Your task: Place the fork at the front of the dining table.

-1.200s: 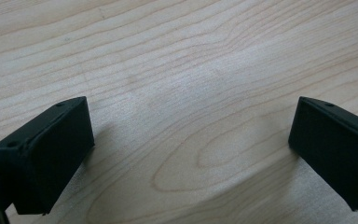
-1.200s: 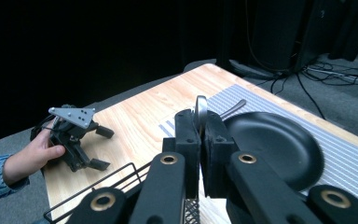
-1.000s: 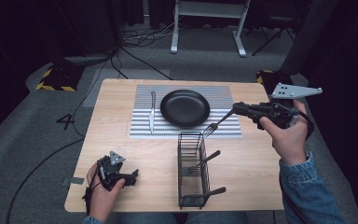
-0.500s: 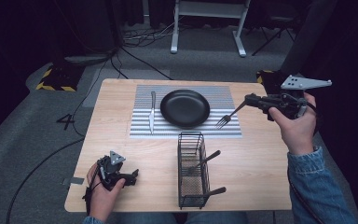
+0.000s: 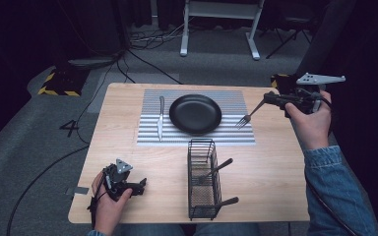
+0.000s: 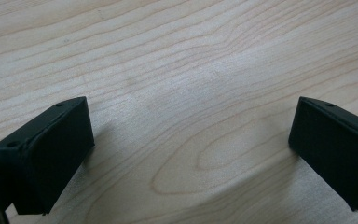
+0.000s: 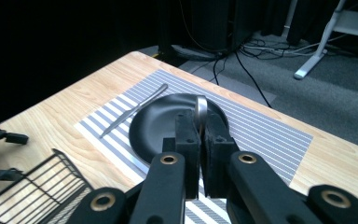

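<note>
Idle at the desk's (image 5: 128, 206) near left corner with jaws wide and empty, left gripper (image 6: 186, 154); farther off, by the right edge, right gripper (image 5: 275, 100) clamped on a fork (image 5: 248, 114), tines poised beside the plate (image 5: 195, 114), likely to mirror the knife (image 5: 161, 118).

right hand-held gripper (image 7: 199, 140) | clamps fork (image 7: 200, 108) (handle only) | above black plate (image 7: 156, 126)

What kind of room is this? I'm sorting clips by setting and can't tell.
Probably a lab or studio set up for recording, not a home. A lone wooden table stands on grey carpet, loose cables trail across the floor, and dark surroundings ring it.
</note>
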{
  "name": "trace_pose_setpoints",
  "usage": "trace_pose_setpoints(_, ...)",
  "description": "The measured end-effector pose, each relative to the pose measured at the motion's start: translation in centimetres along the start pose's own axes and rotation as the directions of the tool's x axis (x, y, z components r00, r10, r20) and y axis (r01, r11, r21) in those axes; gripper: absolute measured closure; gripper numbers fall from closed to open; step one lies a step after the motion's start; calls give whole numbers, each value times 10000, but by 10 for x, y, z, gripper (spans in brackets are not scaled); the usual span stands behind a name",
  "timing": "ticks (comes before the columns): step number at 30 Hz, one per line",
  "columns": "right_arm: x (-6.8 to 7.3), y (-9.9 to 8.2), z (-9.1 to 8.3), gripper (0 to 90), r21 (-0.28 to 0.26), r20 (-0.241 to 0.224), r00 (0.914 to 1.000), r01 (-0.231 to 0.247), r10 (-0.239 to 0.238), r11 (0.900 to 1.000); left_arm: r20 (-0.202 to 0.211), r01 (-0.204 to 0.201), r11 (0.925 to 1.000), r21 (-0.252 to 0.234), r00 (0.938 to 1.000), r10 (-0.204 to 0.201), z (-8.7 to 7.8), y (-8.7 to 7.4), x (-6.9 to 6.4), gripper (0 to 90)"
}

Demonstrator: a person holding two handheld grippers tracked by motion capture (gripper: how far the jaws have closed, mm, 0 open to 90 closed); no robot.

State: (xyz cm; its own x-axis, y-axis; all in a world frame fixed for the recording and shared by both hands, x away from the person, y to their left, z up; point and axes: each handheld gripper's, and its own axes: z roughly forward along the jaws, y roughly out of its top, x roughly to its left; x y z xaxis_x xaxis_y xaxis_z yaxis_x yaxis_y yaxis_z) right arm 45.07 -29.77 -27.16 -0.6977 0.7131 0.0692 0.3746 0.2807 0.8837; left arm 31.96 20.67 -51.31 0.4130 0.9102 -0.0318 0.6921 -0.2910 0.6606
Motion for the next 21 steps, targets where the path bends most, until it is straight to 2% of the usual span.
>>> trace_pose_setpoints(8,-14,-14,32,870,417,-196,9997,-125,133,9991,-2,2,10000,1,10000,-2,0,0,0,0)
trace_pose_setpoints(21,-19,-40,75,870,846,-350,9982,-464,495,9953,-1,2,10000,-2,10000,-2,0,0,0,0)
